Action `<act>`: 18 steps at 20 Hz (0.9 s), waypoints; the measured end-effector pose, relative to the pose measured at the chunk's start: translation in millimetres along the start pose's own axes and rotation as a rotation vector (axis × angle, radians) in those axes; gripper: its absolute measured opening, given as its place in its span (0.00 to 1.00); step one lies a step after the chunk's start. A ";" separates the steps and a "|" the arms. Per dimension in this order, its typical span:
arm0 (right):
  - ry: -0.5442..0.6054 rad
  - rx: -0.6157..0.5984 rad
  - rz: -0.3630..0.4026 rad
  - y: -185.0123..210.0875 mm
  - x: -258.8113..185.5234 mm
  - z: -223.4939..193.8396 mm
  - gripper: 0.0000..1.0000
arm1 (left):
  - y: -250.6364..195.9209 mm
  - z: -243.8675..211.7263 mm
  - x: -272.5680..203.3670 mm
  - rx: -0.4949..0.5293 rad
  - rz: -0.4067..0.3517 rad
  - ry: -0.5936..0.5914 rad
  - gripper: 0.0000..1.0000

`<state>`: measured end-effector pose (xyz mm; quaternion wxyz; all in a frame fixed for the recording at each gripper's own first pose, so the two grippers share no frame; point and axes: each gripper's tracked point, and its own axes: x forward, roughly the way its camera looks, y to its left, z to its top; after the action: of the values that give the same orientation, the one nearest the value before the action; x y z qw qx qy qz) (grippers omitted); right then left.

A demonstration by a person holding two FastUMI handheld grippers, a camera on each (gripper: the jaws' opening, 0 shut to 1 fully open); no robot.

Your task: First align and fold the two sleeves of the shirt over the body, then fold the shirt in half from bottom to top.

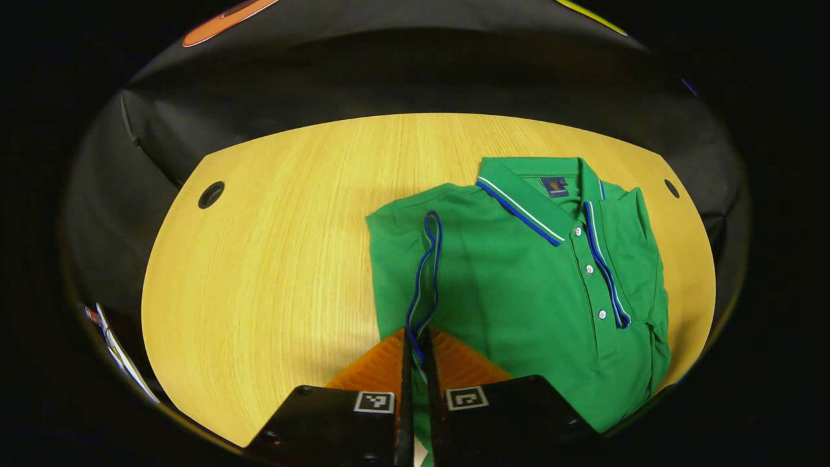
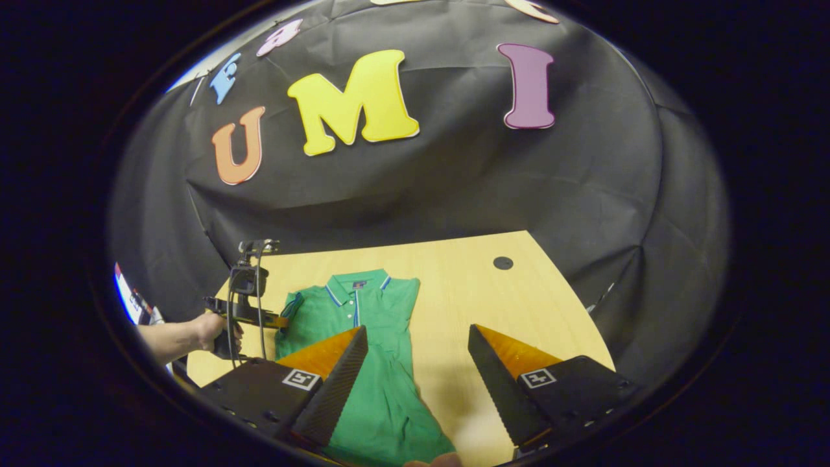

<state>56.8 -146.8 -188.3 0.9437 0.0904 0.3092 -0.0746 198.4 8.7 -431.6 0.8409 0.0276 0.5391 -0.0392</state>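
A green polo shirt (image 1: 519,285) with blue-and-white trim lies face up on the wooden table (image 1: 272,259), collar (image 1: 519,204) at the far side. My left gripper (image 1: 415,347) is shut on the blue-edged cuff of one sleeve (image 1: 425,272), which is lifted and drawn in over the shirt's body. The other sleeve (image 1: 639,253) lies folded along the opposite side. In the right gripper view the shirt (image 2: 373,305) lies ahead and to the left. My right gripper (image 2: 417,334) hangs open above its lower part, holding nothing. A hand (image 2: 211,331) holds the left gripper (image 2: 279,320) at the shirt's left edge.
Round cable holes (image 1: 211,194) (image 1: 672,188) sit near the table's far corners, one also in the right gripper view (image 2: 502,263). Bare wood lies left of the shirt in the left gripper view. Black cloth walls the booth behind the table.
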 end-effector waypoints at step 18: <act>-0.059 0.030 0.000 -6.3 -33.3 2.9 0.96 | -103.7 70.1 -75.8 -0.073 -0.166 -0.147 0.06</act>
<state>30.6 -150.7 -166.9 0.9510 0.1023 0.2799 -0.0820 220.3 -97.9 -334.0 0.8725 -0.0509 0.4773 -0.0911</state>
